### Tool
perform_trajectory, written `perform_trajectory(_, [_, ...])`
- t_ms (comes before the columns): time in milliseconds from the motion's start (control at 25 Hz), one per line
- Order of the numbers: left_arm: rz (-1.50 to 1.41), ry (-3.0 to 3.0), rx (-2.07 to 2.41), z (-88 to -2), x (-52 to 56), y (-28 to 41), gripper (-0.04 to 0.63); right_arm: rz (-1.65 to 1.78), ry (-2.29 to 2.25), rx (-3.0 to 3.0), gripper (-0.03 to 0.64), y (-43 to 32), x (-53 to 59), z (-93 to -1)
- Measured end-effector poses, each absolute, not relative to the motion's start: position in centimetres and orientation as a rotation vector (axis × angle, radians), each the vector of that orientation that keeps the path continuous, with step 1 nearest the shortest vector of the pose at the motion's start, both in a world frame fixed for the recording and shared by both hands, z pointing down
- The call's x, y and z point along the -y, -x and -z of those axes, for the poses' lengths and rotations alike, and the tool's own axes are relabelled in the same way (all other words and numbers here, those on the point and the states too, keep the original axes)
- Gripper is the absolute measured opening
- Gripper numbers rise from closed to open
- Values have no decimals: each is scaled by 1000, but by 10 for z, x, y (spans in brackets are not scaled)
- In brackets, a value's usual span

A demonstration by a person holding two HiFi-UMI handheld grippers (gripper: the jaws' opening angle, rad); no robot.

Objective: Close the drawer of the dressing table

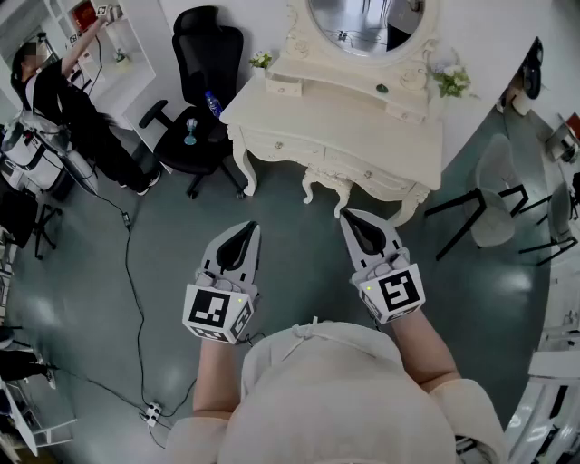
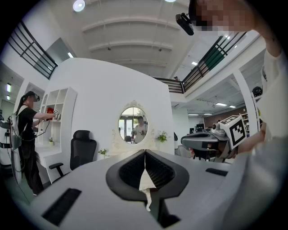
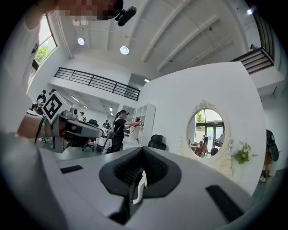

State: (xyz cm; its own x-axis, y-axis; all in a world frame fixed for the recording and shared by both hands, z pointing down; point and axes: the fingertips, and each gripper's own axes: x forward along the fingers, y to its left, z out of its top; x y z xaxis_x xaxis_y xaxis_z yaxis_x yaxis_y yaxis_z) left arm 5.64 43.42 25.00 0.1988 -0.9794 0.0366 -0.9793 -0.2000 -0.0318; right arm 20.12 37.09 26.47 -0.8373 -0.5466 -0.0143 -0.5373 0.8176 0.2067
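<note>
The cream dressing table [image 1: 340,113] with its oval mirror [image 1: 362,23] stands ahead of me across a stretch of floor. Its front drawers [image 1: 362,169] are too small in the head view to tell whether one stands out. My left gripper [image 1: 245,230] and right gripper [image 1: 353,217] are held level side by side, well short of the table and touching nothing. Both have their jaws together with nothing between them. In the left gripper view the mirror [image 2: 133,126] shows past the left gripper [image 2: 145,153]. The right gripper view has the mirror [image 3: 207,132] to the right of the right gripper [image 3: 143,150].
A black office chair [image 1: 204,86] stands left of the table, and a grey chair [image 1: 494,190] on black legs to its right. A person [image 1: 68,104] reaches into a white shelf [image 1: 122,36] at far left. A cable [image 1: 136,290] runs over the floor to a power strip [image 1: 152,415].
</note>
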Motion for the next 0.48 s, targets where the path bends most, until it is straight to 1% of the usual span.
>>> perform_trajectory(480, [67, 2447, -1998, -257, -432, -43, 18, 270, -914, 2956, 0, -189, -367, -265])
